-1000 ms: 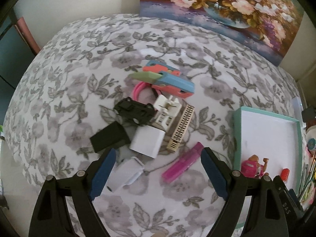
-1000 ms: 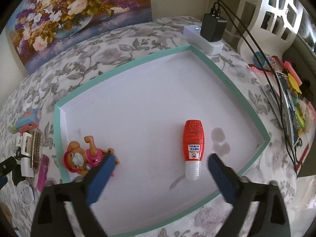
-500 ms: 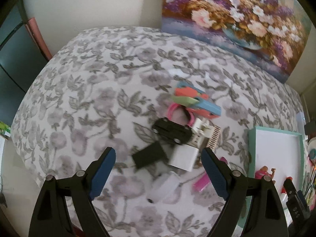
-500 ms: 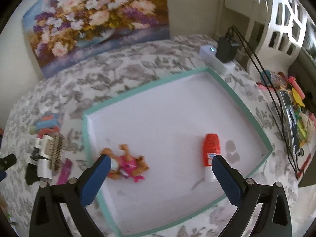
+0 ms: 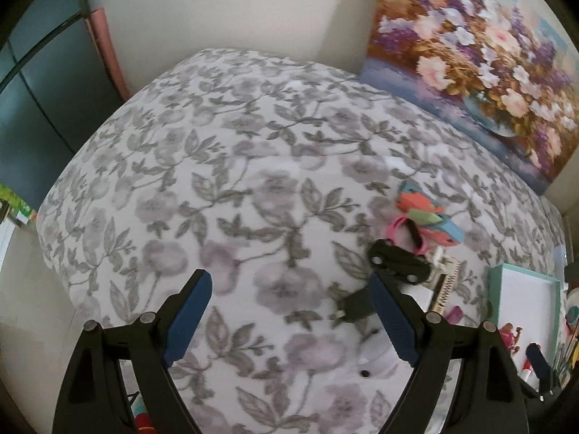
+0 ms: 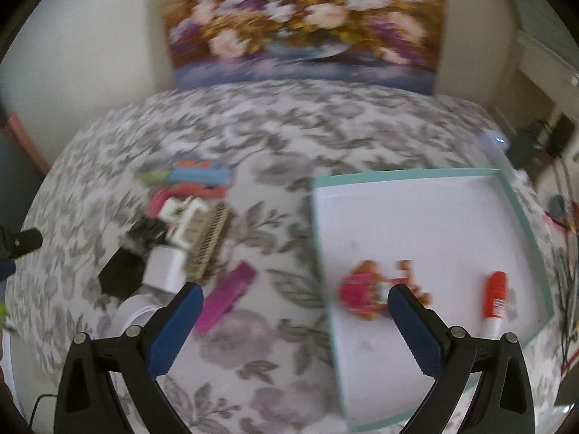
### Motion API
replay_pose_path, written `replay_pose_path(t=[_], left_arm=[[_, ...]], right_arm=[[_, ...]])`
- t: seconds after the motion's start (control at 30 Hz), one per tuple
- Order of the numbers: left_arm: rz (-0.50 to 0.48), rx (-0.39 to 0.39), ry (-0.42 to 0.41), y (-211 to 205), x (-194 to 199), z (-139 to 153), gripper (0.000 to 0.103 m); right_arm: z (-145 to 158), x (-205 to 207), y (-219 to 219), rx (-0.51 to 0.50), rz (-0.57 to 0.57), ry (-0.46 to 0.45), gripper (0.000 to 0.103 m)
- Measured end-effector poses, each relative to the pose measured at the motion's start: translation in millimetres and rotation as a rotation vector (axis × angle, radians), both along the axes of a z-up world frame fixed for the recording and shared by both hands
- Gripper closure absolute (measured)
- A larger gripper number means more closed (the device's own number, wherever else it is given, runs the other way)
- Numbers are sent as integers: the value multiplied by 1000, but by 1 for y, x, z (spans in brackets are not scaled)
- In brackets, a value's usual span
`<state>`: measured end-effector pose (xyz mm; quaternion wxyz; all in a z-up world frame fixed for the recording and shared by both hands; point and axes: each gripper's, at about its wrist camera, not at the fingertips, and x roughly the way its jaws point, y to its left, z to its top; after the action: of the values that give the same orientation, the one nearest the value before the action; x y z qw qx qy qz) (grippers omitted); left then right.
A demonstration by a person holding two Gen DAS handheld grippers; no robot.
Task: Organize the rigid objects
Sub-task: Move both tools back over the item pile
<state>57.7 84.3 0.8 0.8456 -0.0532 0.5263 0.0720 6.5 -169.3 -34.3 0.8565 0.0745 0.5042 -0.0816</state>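
Both grippers hang spread and empty over the floral tablecloth (image 6: 275, 329): the left gripper (image 5: 289, 314) left of the jumbled pile of small objects (image 6: 181, 231), the right gripper (image 6: 293, 325) between that pile and the teal-rimmed tray (image 6: 521, 217), which holds a pink monkey toy (image 6: 362, 293) and a red bottle (image 6: 495, 296).

Grey-floral tablecloth (image 5: 231, 188); teal-rimmed white tray (image 6: 521, 217); magenta marker (image 6: 226, 296).

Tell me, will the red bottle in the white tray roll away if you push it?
Probably, if pushed sideways. The red bottle looks round and lies on its side on the tray's flat floor, nothing touching it. The raised teal rim should stop it. It looks stiff and small, likely light.
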Motion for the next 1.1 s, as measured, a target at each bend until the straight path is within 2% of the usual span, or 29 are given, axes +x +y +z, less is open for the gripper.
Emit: replay_pose_path(t=[0.2, 0.4, 0.73, 0.97, 1.1], left_arm=[[3, -32, 53, 5, 1, -17, 14], [-59, -78, 137, -18, 2, -41, 14], [-119, -168, 220, -43, 0, -60, 14], [-167, -150, 245, -60, 0, -67, 16], [-211, -158, 266, -71, -1, -73, 22]], right_arm=[[-26, 11, 30, 20, 80, 76, 0], [-46, 14, 36, 30, 101, 139, 0], [-42, 13, 26, 40, 89, 143, 0], [-43, 11, 15, 69, 48, 146, 0], [-42, 10, 13, 76, 48, 140, 0]])
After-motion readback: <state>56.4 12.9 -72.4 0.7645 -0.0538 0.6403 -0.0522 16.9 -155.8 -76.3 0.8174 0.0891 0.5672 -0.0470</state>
